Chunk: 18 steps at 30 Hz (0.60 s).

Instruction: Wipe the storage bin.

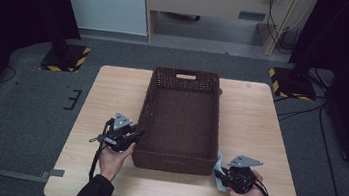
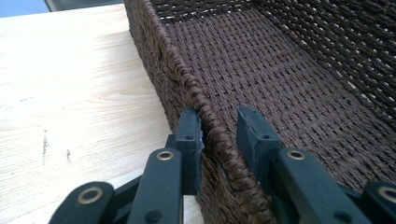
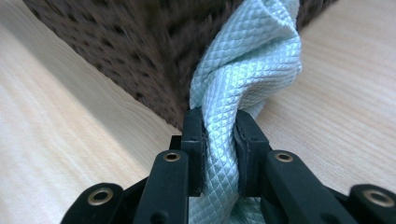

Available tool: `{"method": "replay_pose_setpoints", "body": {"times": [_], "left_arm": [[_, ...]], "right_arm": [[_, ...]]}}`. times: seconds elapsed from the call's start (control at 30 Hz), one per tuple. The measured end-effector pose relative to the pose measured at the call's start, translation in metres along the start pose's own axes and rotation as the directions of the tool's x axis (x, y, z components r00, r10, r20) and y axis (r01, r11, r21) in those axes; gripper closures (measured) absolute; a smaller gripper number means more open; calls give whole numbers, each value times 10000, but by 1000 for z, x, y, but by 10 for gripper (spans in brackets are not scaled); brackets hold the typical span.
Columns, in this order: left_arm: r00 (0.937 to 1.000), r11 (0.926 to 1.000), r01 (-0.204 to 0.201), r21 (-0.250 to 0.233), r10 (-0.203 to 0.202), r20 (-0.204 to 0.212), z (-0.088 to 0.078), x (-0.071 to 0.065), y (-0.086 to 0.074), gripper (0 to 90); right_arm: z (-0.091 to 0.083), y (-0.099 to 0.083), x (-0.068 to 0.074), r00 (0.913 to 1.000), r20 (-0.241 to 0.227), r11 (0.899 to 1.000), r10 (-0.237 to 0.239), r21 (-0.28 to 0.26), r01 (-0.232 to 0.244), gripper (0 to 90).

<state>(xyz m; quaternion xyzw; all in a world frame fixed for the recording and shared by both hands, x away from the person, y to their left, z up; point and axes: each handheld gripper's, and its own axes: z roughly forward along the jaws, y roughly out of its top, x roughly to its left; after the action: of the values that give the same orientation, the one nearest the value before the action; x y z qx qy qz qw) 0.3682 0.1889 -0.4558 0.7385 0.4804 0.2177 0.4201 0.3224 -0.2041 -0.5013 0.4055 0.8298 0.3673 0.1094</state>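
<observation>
A dark brown wicker basket (image 1: 183, 91) stands empty in the middle of the light wooden table (image 1: 112, 95). My left gripper (image 1: 138, 133) is at the basket's left wall near its front corner. In the left gripper view this gripper (image 2: 219, 130) is open astride the woven rim (image 2: 187, 77): one jaw touches the outside, the other stands inside with a small gap. My right gripper (image 1: 221, 177) is at the basket's front right corner, shut on a pale, diamond-textured cloth (image 1: 218, 165). The right gripper view shows the gripper (image 3: 219, 126) pinching the twisted cloth (image 3: 252, 60) against the basket's corner (image 3: 140, 46).
Two stands with yellow-black striped bases (image 1: 66, 57) (image 1: 293, 82) sit on the grey floor beyond the table's far corners. Cables (image 1: 328, 142) run along the floor at the right. Bare tabletop lies on both sides of the basket.
</observation>
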Motion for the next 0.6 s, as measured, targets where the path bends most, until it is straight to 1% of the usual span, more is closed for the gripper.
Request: {"method": "replay_pose_setpoints", "body": {"times": [0.03, 0.07, 0.13, 0.17, 0.2, 0.27, 0.33, 0.4, 0.47, 0.53, 0.57, 0.6], "left_arm": [[10000, 10000, 11, -6, -11, -2, 0, 1, 0, 703], [10000, 10000, 24, -20, -24, -4, 0, 2, 0, 702], [10000, 10000, 15, -8, -15, -20, 0, 3, 0, 702], [10000, 10000, 13, -6, -13, -23, 0, 3, 0, 702], [10000, 10000, 25, -10, -25, -15, 0, 4, 0, 702], [10000, 10000, 27, -20, -27, -11, 0, 5, 0, 702], [10000, 10000, 21, -18, -21, -5, 0, 4, 0, 701], [10000, 10000, 36, 2, -36, 13, 0, 5, 0, 700], [10000, 10000, 22, 4, -22, 29, 0, 5, 0, 699], [10000, 10000, 48, -13, -47, 54, 0, 5, 0, 697], [10000, 10000, 28, 1, -28, 57, 0, 5, 0, 696], [10000, 10000, 23, -12, -23, 65, 0, 5, 0, 696]], "right_arm": [[2, 1, 0, 10000, 69, 10000, -11, 16, 11, 771], [1, 3, 0, 10000, 32, 10000, -44, 31, 44, 772], [-7, 7, 2, 9999, 118, 9991, -119, -416, 124, 772], [-13, 9, 3, 9998, 143, 9975, -138, -695, 147, 772], [-22, 11, 4, 9998, 126, 9943, -179, -1046, 191, 773], [-38, 16, 8, 9997, -21, 9830, -225, -1824, 218, 773], [-50, 21, 13, 9989, -22, 9750, -459, -2179, 443, 773], [-56, 24, 18, 9979, -64, 9684, -646, -2416, 612, 774], [-57, 25, 22, 9970, -169, 9669, -752, -2458, 688, 774], [-57, 25, 24, 9968, -169, 9683, -782, -2391, 719, 775], [-52, 22, 25, 9973, -51, 9755, -732, -2086, 706, 777], [-50, 21, 24, 9975, -23, 9772, -708, -2011, 689, 777]]}}
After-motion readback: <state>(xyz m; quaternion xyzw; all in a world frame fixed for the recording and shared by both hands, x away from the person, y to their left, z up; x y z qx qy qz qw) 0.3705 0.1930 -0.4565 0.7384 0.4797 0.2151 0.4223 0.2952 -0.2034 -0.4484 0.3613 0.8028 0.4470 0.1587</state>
